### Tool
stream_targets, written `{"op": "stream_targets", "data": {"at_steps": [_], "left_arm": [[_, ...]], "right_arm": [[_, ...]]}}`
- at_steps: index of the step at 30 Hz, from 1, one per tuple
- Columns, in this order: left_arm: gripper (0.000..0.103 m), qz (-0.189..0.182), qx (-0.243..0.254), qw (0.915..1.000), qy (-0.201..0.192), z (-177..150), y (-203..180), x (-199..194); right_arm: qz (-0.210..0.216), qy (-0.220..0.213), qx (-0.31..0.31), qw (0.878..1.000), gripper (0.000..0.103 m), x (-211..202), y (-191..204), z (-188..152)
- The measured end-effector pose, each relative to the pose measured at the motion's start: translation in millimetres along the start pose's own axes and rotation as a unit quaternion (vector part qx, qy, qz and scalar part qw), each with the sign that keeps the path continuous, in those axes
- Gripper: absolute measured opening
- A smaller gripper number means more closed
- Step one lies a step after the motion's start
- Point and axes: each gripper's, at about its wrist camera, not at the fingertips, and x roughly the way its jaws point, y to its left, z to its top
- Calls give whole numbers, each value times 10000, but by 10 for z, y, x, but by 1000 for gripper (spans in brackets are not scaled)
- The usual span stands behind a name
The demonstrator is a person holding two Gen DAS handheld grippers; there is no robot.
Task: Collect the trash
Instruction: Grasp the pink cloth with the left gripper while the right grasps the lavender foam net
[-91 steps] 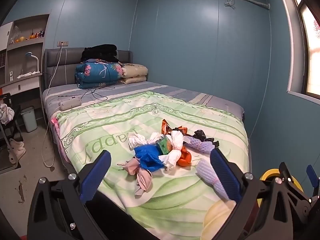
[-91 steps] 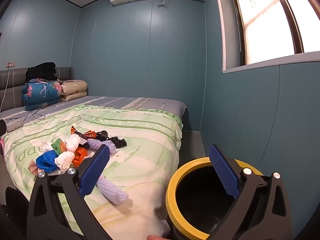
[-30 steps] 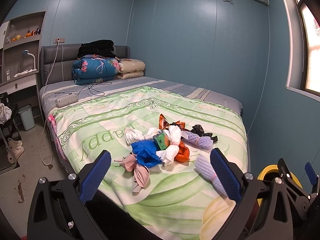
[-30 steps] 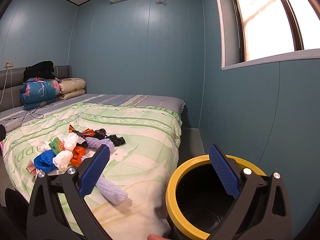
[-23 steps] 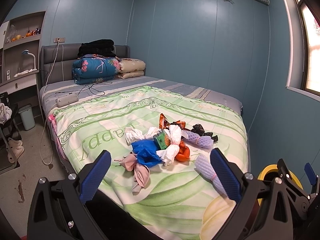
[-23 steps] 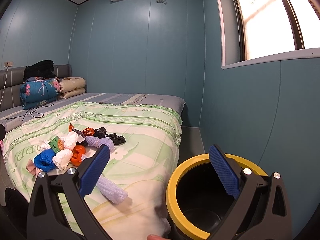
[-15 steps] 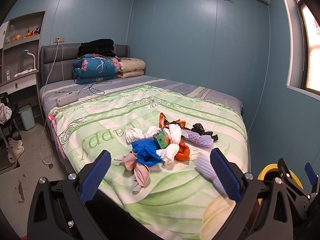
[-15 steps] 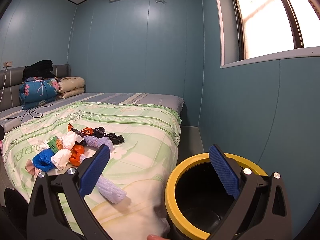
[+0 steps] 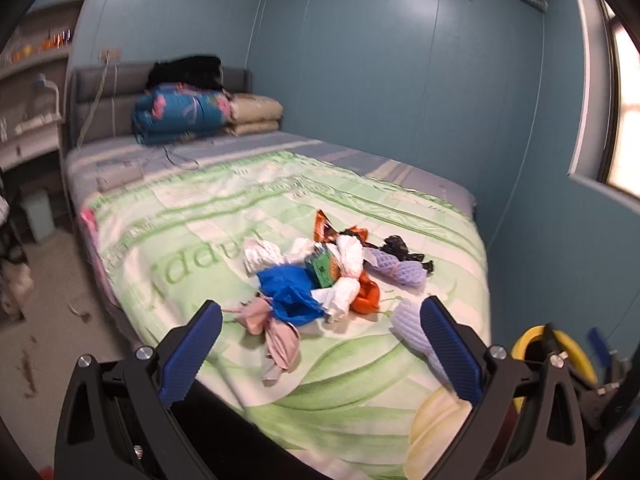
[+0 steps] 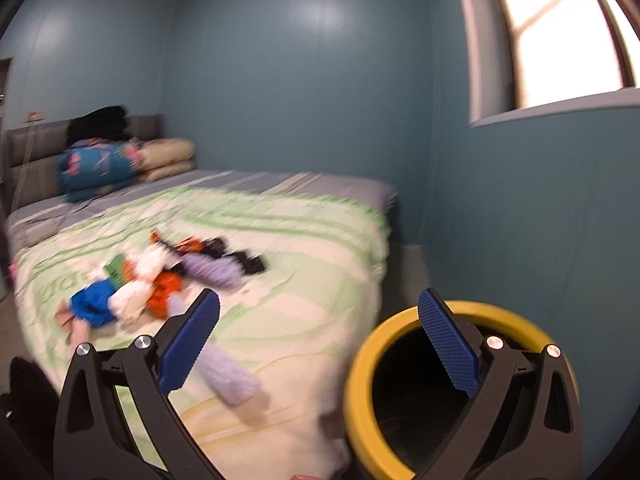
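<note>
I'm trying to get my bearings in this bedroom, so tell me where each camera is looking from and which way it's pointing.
Left wrist: rides the left gripper off the bed's foot corner, facing the headboard; open blue-padded jaws show.
Right wrist: rides the right gripper further toward the window wall, above the yellow-rimmed bin; open jaws show.
Shared: the trash pile, a lavender foam net, folded quilts, bin.

The trash pile [image 9: 320, 280] lies near the foot of the bed [image 9: 192, 216], with bare quilt all around it. The yellow-rimmed bin [image 10: 360, 368] stands just beside the bed, its mouth open from above.
</note>
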Motion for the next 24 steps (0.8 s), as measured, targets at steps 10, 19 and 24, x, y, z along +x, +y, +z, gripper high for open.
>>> {"op": "stream_targets", "data": {"at_steps": [10,19,24], "left_arm": [[96,-175,328,9969,698,-75,325,542],[96,-710,455,9864,1413,-232,534,996],[96,-569,514,9836,1635,-297,478,1257]], "right_arm": [[1120,480,-669,9903,95,305,221,-153],[1608,974,-1326,9732,95,578,481,-267],[1929,1332,-1610,9587,95,814,639,-289]]}}
